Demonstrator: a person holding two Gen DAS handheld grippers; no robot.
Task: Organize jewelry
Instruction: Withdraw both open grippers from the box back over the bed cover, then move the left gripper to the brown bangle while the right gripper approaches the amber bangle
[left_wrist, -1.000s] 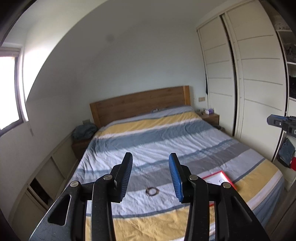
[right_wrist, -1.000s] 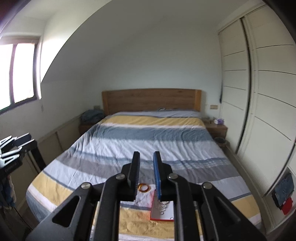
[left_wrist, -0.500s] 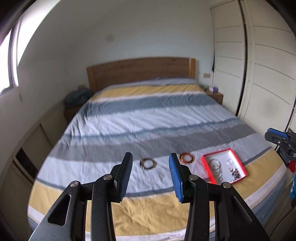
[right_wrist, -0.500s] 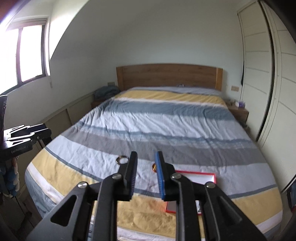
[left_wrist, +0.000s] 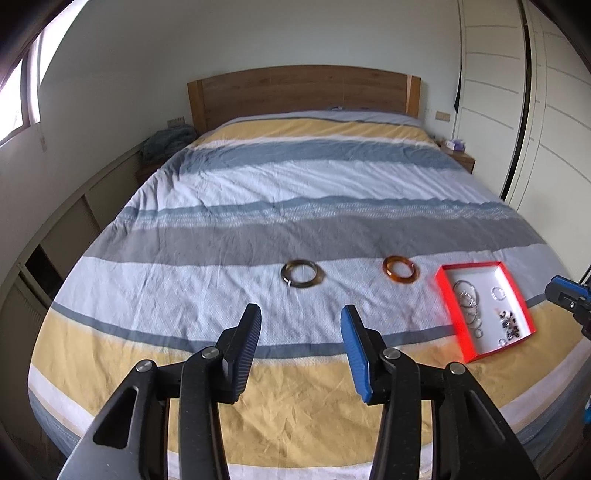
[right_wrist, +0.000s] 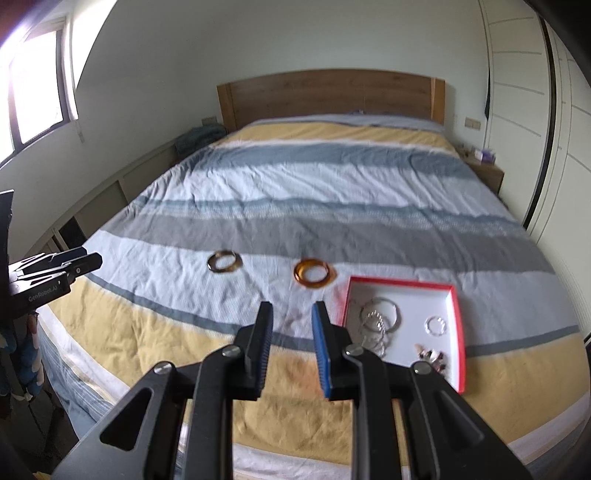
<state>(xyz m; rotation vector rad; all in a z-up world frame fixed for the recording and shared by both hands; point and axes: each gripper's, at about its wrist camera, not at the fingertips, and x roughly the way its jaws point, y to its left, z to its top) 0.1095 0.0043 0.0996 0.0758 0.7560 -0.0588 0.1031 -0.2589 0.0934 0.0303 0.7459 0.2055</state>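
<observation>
The left gripper (left_wrist: 301, 317) is open and holds nothing; its jaws just opened a bit. The right gripper (right_wrist: 291, 314) has a small gap, empty too. Ahead of them on the bed (left_wrist: 258, 192) lie a brown bangle (left_wrist: 303, 273) and an orange bangle (left_wrist: 401, 270). The red tray (right_wrist: 458, 332) of jewelry sits just right of the right gripper.

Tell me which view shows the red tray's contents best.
The right wrist view: the red tray lies close and near centre, its bangles and beads distinct. The left wrist view has the tray smaller, near the right edge.
</observation>
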